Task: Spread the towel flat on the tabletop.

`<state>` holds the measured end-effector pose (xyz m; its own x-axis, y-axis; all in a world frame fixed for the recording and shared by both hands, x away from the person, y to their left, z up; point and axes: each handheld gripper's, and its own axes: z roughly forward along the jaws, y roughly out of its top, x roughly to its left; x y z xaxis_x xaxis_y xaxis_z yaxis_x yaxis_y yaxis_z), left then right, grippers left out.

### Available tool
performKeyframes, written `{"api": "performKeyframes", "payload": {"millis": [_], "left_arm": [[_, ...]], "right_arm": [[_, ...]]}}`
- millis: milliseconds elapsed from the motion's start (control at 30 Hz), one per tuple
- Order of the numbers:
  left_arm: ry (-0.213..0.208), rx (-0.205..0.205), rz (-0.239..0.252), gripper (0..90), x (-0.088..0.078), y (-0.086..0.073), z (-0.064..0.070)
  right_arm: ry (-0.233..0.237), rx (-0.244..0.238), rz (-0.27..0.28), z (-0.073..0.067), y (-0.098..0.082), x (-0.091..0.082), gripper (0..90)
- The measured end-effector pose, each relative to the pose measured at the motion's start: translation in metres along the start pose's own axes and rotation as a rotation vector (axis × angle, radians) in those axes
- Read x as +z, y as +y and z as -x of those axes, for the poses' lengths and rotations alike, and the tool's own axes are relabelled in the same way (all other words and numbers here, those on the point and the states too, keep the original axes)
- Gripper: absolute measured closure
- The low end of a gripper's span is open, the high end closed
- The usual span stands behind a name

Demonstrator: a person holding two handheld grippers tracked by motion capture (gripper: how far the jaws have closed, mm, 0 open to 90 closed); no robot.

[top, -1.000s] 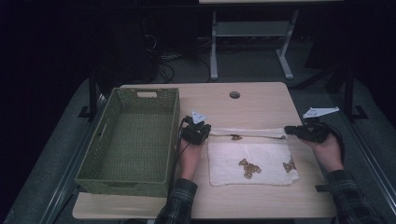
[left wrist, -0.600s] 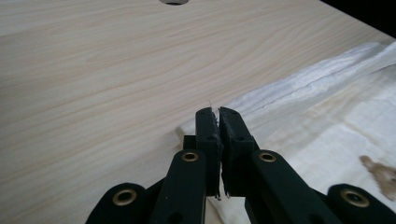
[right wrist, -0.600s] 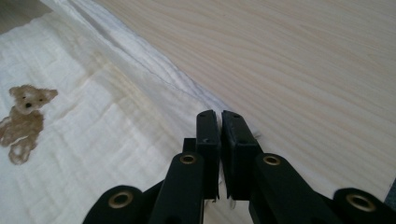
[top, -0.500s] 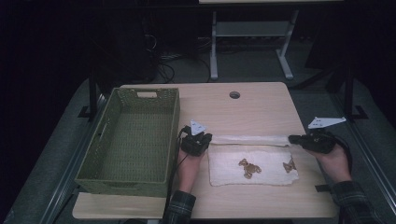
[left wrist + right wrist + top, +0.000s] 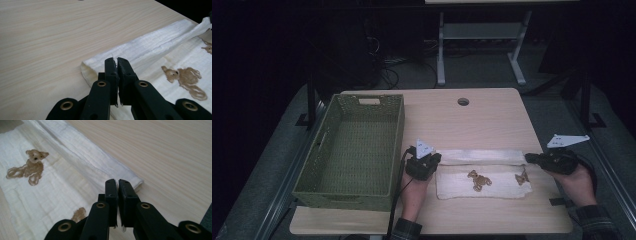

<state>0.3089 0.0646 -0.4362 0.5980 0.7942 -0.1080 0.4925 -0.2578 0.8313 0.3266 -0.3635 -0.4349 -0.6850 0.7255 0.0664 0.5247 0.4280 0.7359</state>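
Observation:
A white cloth [image 5: 484,175] printed with brown teddy bears lies on the wooden table [image 5: 472,120], its far edge folded over toward the person as a narrow band. My left gripper [image 5: 436,161] is at the cloth's left end and my right gripper [image 5: 529,158] at its right end. In the left gripper view the left gripper [image 5: 117,60] is shut, a thin layer of the cloth [image 5: 155,50] pinched at the fold's corner. The right gripper view has the right gripper [image 5: 117,181] shut the same way on the cloth [image 5: 62,182] at its other corner.
A green woven basket [image 5: 398,145], nothing in it, stands on the table's left side, close to my left hand. A round cable hole [image 5: 463,101] sits near the far edge. Bare tabletop stretches beyond the cloth. A desk frame [image 5: 482,35] stands on the floor behind.
Both grippers have moved toward the person's side, drawing the cloth's far edge with them, so the folded band lies farther over the cloth. Both stayed shut.

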Motion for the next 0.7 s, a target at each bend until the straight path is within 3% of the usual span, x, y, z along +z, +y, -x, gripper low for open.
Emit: {"api": "performKeyframes", "payload": {"millis": [700], "left_arm": [[-0.04, 0.011, 0.015, 86.8, -0.027, -0.016, 0.023]], "right_arm": [[0.003, -0.045, 0.003, -0.03, -0.025, -0.028, 85.3]]}}
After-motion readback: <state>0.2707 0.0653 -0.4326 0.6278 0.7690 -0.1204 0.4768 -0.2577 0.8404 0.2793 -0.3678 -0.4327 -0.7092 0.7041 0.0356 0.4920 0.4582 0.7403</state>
